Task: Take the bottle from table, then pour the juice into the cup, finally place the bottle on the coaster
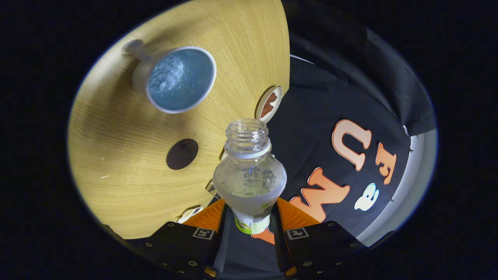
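My gripper (251, 219) is shut on a clear plastic bottle (249, 175), both fingers pressing on its labelled lower body. The bottle's uncapped mouth points away from the fingers, and its body looks nearly see-through. The whole view is rolled, so the wooden table (116, 163) stands tilted. A white cup (179, 79) with a bluish, glistening inside and a side handle sits on the table, well beyond the bottle's mouth and to its left. A dark round coaster (182, 154) lies on the table between cup and bottle, left of the neck.
A white-rimmed round coaster with a brown mark (269, 104) lies at the table's edge just beyond the bottle's mouth. Small round pieces (190, 213) lie near the left finger. The booth's black cloth wall (311, 128) hangs past the table edge.
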`<move>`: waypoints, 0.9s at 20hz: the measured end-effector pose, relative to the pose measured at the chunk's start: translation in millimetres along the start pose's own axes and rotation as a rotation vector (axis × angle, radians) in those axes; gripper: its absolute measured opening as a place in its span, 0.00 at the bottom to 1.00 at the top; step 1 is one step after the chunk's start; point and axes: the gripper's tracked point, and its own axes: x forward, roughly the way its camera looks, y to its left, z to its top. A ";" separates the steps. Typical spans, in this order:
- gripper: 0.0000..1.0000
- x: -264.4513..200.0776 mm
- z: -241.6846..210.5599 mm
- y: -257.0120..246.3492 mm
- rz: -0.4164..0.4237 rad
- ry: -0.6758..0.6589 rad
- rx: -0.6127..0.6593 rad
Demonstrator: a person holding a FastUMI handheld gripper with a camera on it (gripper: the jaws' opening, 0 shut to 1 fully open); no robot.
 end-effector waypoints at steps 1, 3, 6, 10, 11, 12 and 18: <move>0.52 -1.6 0.0 4.1 0.014 0.000 0.023; 0.52 -3.4 -0.5 11.8 0.044 0.001 0.094; 0.52 -6.3 -0.1 18.5 0.080 -0.010 0.239; 0.52 -7.9 6.3 41.5 0.162 -0.039 0.482; 0.52 -8.6 9.9 43.1 0.177 -0.051 0.552; 0.52 -11.2 12.3 46.6 0.190 -0.054 0.619; 0.53 -19.2 16.0 49.8 0.236 -0.077 1.051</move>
